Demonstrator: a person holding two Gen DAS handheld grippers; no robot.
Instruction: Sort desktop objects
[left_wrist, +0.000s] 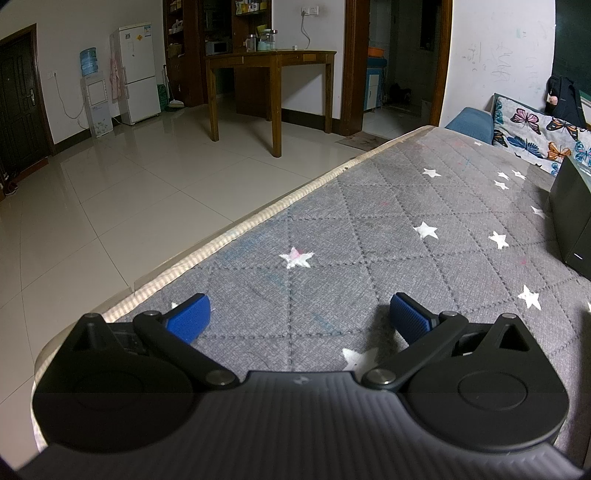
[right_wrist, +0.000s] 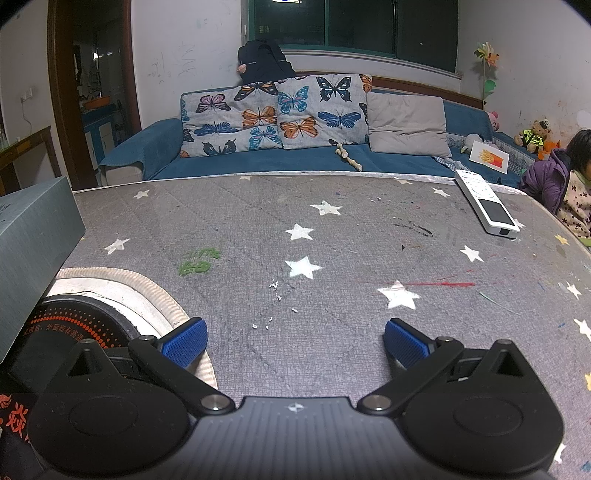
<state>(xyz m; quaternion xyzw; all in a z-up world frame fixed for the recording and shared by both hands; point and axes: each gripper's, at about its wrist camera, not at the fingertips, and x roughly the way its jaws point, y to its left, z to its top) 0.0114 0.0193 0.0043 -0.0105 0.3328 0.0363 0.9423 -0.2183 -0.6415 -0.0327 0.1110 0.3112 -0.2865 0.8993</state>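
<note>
My left gripper (left_wrist: 300, 314) is open and empty, low over the grey star-patterned tablecloth (left_wrist: 369, 240) near the table's left edge. A dark box (left_wrist: 572, 218) stands at the far right of that view. My right gripper (right_wrist: 295, 341) is open and empty over the same cloth (right_wrist: 332, 240). A white remote control (right_wrist: 485, 201) lies at the table's far right edge. A grey-green box (right_wrist: 33, 236) stands at the left, close to my right gripper. A round black induction cooktop (right_wrist: 74, 325) sits in a recess at the lower left, beside the left finger.
A blue sofa (right_wrist: 295, 158) with butterfly cushions stands behind the table. A child (right_wrist: 569, 184) sits at the far right. In the left wrist view, tiled floor (left_wrist: 129, 203) lies past the table's left edge, with a wooden table (left_wrist: 273, 59) and a fridge (left_wrist: 136, 74) beyond.
</note>
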